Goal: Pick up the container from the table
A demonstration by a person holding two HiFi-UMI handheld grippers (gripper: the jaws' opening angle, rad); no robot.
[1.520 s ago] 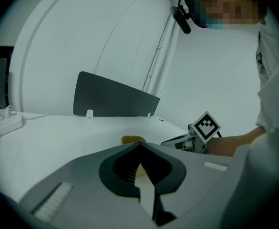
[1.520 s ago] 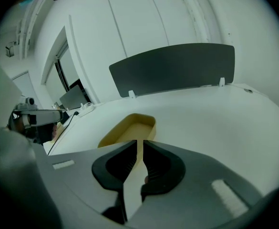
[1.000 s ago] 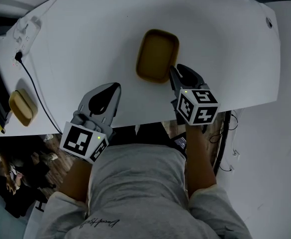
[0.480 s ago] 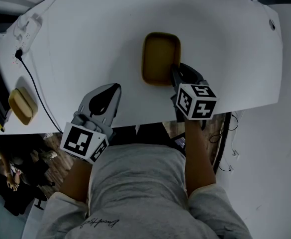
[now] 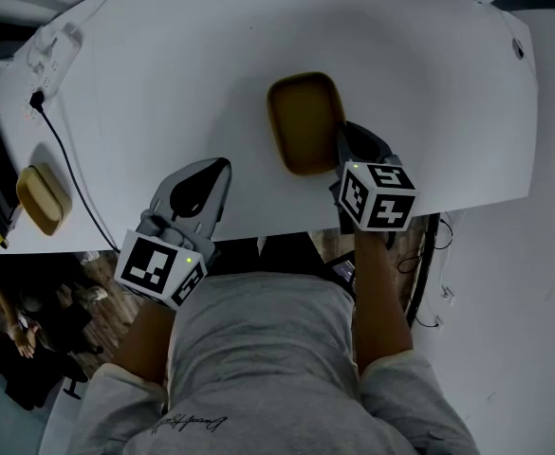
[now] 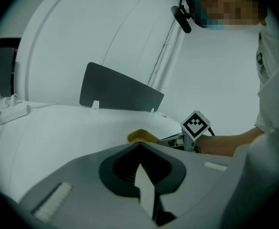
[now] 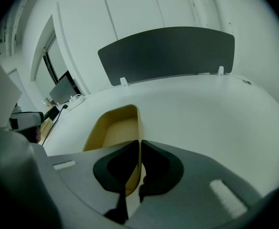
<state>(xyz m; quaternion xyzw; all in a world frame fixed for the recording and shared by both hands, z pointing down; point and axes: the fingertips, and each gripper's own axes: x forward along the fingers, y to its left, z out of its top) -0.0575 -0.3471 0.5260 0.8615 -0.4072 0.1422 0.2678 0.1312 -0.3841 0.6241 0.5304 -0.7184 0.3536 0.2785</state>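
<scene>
The white table (image 5: 163, 83) was seen to fill most of the head view, and a dark upright panel (image 7: 168, 51) was clipped along the table's far edge. The tan open container (image 5: 304, 121) was found on the table, toward its near edge and a little right of its middle, with its long sides turned slightly askew to that edge. The right gripper (image 7: 140, 144) was held over the table's near edge and angled downward. Its jaws had just been closing, and the container's right-hand wall was clamped between the pads — a thin tan strip pinched in the dark gap. Whether the container's base had left the table could not be told. The left gripper (image 6: 139, 146) was held over the table's near edge, left of its middle, with its jaws clenched together and nothing between them. At the table's left end a small tan lidded box (image 5: 42, 199) was set. Toward the table's far left corner lay a white power strip (image 5: 49, 50) — from it a black cable (image 5: 64, 164) was run toward the near edge.
</scene>
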